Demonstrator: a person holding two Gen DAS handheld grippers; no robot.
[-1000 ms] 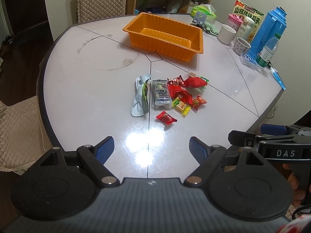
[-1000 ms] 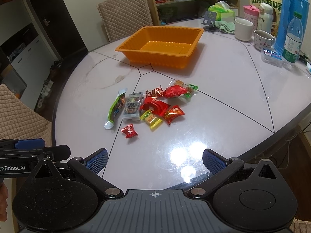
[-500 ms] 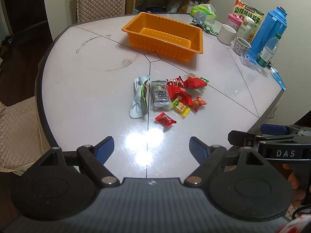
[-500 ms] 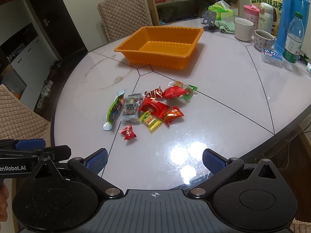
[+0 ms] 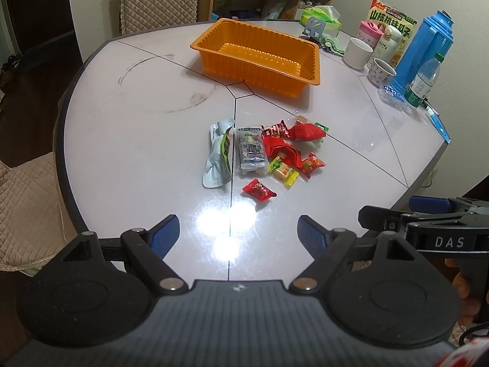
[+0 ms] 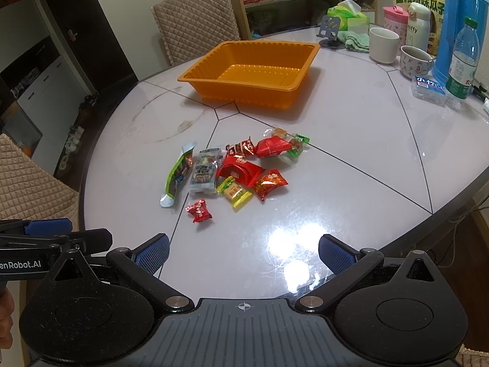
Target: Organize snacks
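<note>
A: Both jaws are spread wide with nothing between them: left gripper (image 5: 237, 232) and right gripper (image 6: 243, 252), low in their frames.

B: The snacks (image 6: 232, 171) lie mid-frame; the orange tray (image 6: 249, 73) above them is bare.

A: I'd start with the lone red candy (image 5: 258, 190), nearest the left gripper. Straddle it, pinch its body, not the twisted ends.

One orange tray (image 5: 256, 58), about nine wrapped snacks (image 5: 266, 156), two mugs (image 5: 357, 52), one water bottle (image 5: 423, 82).
</note>
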